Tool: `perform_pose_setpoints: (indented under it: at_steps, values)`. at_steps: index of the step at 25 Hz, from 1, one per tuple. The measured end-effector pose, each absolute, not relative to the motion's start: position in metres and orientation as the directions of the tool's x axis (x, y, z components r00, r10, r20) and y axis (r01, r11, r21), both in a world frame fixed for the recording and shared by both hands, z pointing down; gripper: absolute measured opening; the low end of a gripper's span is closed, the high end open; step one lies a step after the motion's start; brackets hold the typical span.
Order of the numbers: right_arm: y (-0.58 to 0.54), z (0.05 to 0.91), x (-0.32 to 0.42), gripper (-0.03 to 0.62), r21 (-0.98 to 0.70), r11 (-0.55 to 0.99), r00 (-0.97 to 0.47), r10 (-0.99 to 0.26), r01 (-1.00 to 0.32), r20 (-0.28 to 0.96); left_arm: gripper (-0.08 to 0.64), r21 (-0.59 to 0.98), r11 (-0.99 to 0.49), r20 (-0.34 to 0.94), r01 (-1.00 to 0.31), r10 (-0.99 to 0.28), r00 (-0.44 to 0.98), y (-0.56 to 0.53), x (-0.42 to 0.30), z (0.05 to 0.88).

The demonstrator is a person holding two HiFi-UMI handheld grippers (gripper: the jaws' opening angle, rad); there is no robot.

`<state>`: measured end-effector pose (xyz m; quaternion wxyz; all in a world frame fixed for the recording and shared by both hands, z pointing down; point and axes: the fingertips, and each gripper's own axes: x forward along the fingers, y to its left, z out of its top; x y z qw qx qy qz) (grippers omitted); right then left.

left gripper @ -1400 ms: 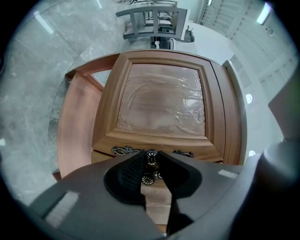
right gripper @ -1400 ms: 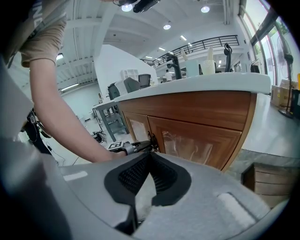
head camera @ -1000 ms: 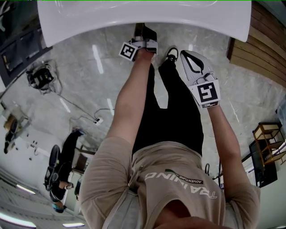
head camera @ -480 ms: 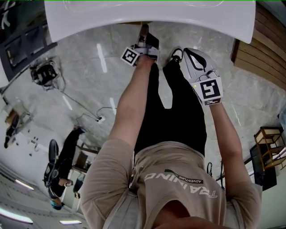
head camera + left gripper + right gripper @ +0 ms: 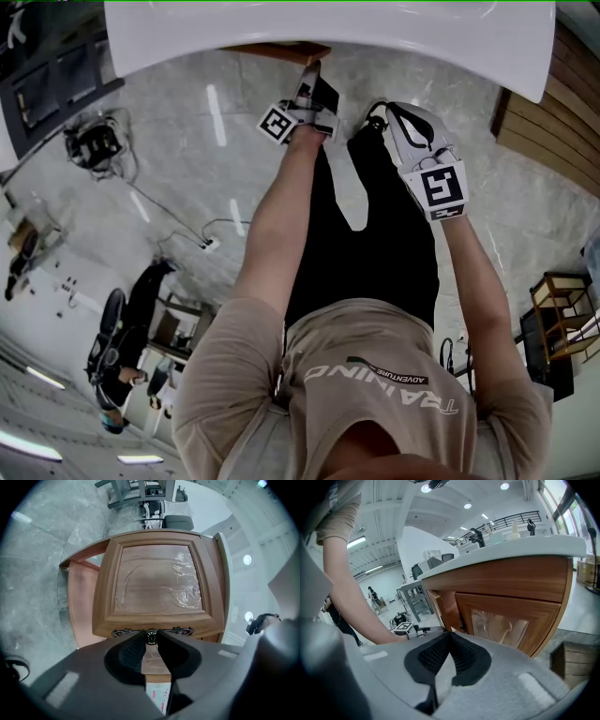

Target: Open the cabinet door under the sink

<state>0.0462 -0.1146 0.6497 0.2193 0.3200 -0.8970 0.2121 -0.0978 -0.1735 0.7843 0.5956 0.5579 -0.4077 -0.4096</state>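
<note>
The wooden cabinet door (image 5: 157, 588) under the white sink counter (image 5: 319, 33) stands swung out, its panel covered in clear film. My left gripper (image 5: 151, 637) is shut on the door's small ornate knob (image 5: 151, 634), which sits at the tips of the dark jaws. In the head view the left gripper (image 5: 310, 89) reaches to the door's brown edge (image 5: 281, 49) just below the counter. My right gripper (image 5: 405, 131) hangs to the right, apart from the door. In its own view the right gripper (image 5: 450, 634) is shut with nothing between its jaws.
The cabinet's reddish inside (image 5: 82, 599) shows behind the open door. A second door (image 5: 506, 620) beside it stays closed. Wooden slats (image 5: 548, 122) lie at the right, a small shelf (image 5: 562, 309) stands lower right, and cables and gear (image 5: 94, 145) sit on the marble floor at left.
The door's brown edge has come out from under the counter as my left gripper drew back with the knob. The right gripper has hardly moved.
</note>
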Motion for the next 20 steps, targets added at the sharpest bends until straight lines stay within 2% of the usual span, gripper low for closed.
perform_pose_setpoints:
  at_steps: [20]
  values:
    - [-0.087, 0.652, -0.019, 0.002, -0.247, 0.718, -0.702, -0.445, -0.651, 0.556, 0.097, 0.996, 0.059, 0.022, 0.065, -0.881, 0.472, -0.13, -0.114, 0.784]
